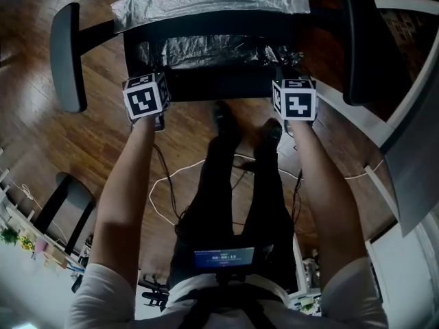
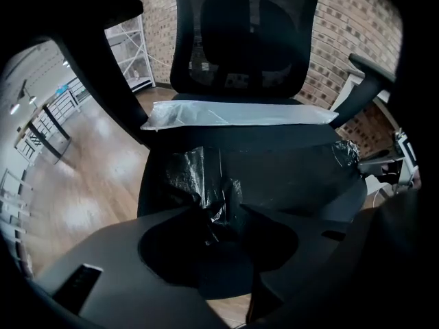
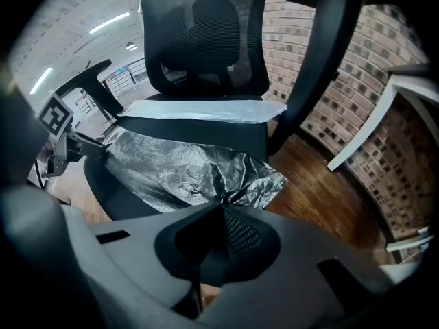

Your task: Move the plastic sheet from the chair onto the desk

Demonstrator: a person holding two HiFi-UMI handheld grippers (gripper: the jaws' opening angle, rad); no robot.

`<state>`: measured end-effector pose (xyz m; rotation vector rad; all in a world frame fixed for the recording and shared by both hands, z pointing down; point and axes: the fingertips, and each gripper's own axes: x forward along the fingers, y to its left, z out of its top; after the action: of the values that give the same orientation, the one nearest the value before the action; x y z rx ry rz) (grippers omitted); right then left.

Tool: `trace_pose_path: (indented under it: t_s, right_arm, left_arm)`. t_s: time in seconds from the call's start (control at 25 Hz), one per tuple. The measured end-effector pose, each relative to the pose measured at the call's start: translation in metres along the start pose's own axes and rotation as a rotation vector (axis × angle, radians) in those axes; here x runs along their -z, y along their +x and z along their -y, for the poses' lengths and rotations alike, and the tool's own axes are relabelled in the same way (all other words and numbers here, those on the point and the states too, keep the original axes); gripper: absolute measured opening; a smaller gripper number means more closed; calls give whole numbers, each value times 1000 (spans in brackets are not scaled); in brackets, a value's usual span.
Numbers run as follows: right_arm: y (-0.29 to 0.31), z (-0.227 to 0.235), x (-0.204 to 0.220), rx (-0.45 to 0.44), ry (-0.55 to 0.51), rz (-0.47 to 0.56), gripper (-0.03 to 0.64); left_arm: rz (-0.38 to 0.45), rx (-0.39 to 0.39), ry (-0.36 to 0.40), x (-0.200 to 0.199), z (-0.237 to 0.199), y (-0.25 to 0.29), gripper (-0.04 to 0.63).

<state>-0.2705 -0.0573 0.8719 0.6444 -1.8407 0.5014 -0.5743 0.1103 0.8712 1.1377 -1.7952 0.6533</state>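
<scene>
A: What's underfoot?
B: A wooden floor [image 1: 89, 149], glossy, with a white cable [image 1: 177, 171] looping across it.
A: And behind?
B: A brick wall [image 2: 343, 33], with a metal shelving rack [image 2: 130, 40] standing before it (pale frame, its shelves hard to make out).
A: Overhead?
B: Strip lights [image 3: 113, 22] on the ceiling, lit.
A: The head view's lower left?
B: Small yellow flowers [image 1: 27, 242].

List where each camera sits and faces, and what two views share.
Head view: on the person's head, facing steeply down at chair and plastic sheet; forearms, legs, left gripper, right gripper show.
Left gripper view: on that gripper, facing the chair; open jaws flank the sheet.
Right gripper view: on that gripper, facing the chair; jaws pinch the sheet.
Gripper views share the backrest.
</scene>
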Motion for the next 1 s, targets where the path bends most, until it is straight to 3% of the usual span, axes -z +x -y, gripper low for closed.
trace_pose_path:
  t_s: [0.12,0.16,0.48,0.76,1.0]
  right_arm:
    - [0,-6,0,-18,-19,1,3]
    - [0,-7,0,-16,-25,-1,3]
    - [-11,-9,1,-17,-43,16,3]
    - [-27,-13,-8,-23,-67,71,2]
    - [-54,-13,-11,-25,-70,106,2]
  left_arm:
    - [17,54,-81,-5,8,0,24]
    - [23,71,-112,-6,10,0,2]
    - [50,130,-101,2,18,-17,0]
    - [83,168,-176,3,25,-35,0]
    - [117,201,-172,-6,35,-66,0]
